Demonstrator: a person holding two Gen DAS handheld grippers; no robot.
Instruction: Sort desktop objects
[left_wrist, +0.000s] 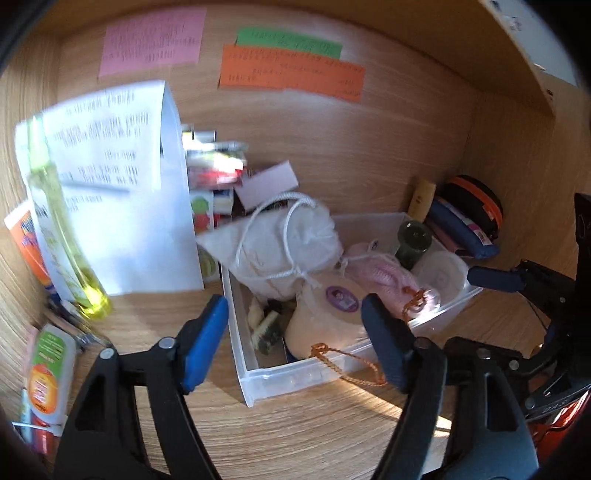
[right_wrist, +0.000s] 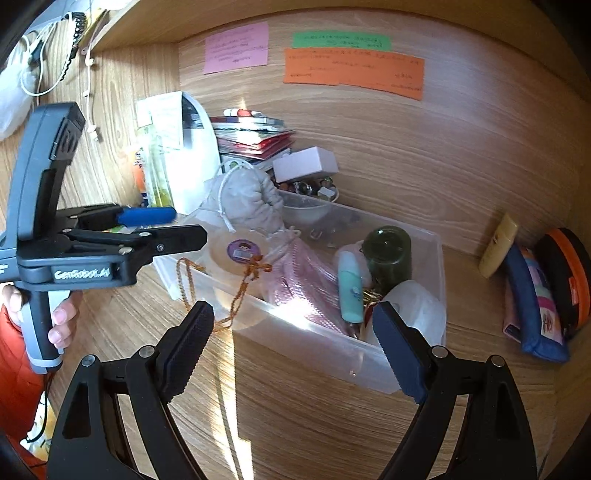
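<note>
A clear bin (left_wrist: 258, 373) packed with pouches and a green jar (right_wrist: 388, 251) is seen mid-frame on the bench (right_wrist: 295, 424). Both the left tool (left_wrist: 295, 350) and right tool (right_wrist: 291, 347) are held apart, empty. A release seems finished; next, another loose item must be chosen.

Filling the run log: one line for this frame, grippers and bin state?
left gripper: open, empty, over clear bin corner | right gripper: open, empty, before bin | bin: white pouch, pink pouch, green jar inside
</note>
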